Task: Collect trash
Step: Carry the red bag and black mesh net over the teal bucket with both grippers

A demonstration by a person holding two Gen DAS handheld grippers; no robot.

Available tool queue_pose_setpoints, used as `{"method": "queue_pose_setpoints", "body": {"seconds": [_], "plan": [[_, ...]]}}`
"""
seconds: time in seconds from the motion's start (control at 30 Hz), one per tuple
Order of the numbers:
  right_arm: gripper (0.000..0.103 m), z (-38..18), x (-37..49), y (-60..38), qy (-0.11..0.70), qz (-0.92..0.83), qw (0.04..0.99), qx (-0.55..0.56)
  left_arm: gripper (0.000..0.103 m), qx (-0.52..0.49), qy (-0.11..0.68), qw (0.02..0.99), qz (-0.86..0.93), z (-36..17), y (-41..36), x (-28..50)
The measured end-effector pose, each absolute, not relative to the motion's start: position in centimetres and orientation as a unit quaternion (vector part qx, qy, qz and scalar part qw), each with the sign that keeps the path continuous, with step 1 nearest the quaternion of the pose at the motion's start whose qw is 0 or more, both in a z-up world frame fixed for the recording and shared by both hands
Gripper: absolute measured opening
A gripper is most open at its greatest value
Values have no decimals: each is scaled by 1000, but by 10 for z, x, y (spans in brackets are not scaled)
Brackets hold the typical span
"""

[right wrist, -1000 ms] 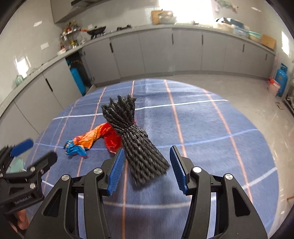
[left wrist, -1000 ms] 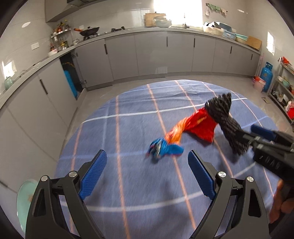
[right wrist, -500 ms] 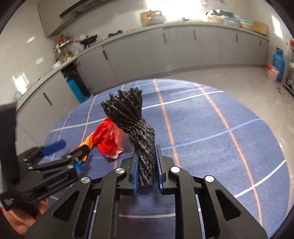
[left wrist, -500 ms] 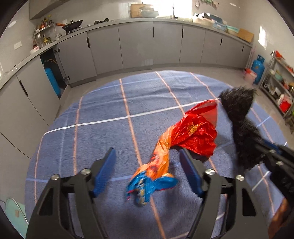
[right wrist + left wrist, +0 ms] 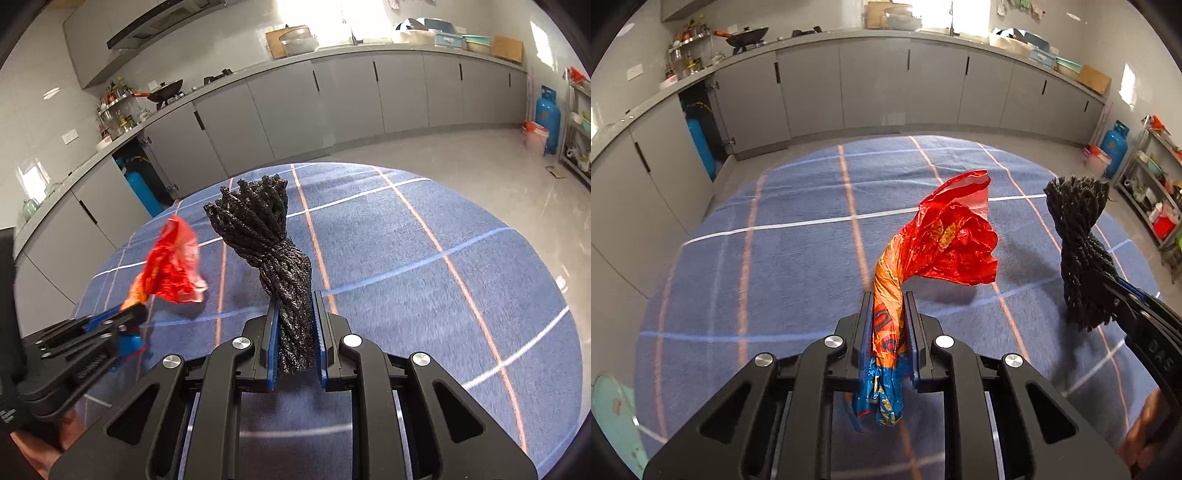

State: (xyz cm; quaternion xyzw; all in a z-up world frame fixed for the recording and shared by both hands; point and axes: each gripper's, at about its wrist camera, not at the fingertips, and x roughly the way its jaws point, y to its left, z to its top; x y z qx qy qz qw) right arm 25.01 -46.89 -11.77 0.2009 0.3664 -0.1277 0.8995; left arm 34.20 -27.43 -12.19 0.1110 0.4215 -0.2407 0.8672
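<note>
— How far along w/ the trash?
— Both bits are up off the rug (image 5: 798, 258). Left gripper (image 5: 888, 325) clamps the red wrapper (image 5: 945, 240); right gripper (image 5: 294, 332) squeezes the black rope bundle (image 5: 269, 236).
— What's left?
— Binning them, I'd guess. No bin in sight.
</note>
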Motion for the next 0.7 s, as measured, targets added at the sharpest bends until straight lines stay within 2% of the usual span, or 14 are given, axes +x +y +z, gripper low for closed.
{"method": "queue_pose_setpoints", "body": {"seconds": [0.5, 0.7], "plan": [[17, -80, 187, -383, 353, -69, 904, 231, 16, 129, 375, 906, -151, -74, -165, 252], [17, -67, 173, -343, 352, -48, 906, 232, 16, 96, 380, 911, -124, -66, -116, 224]]}}
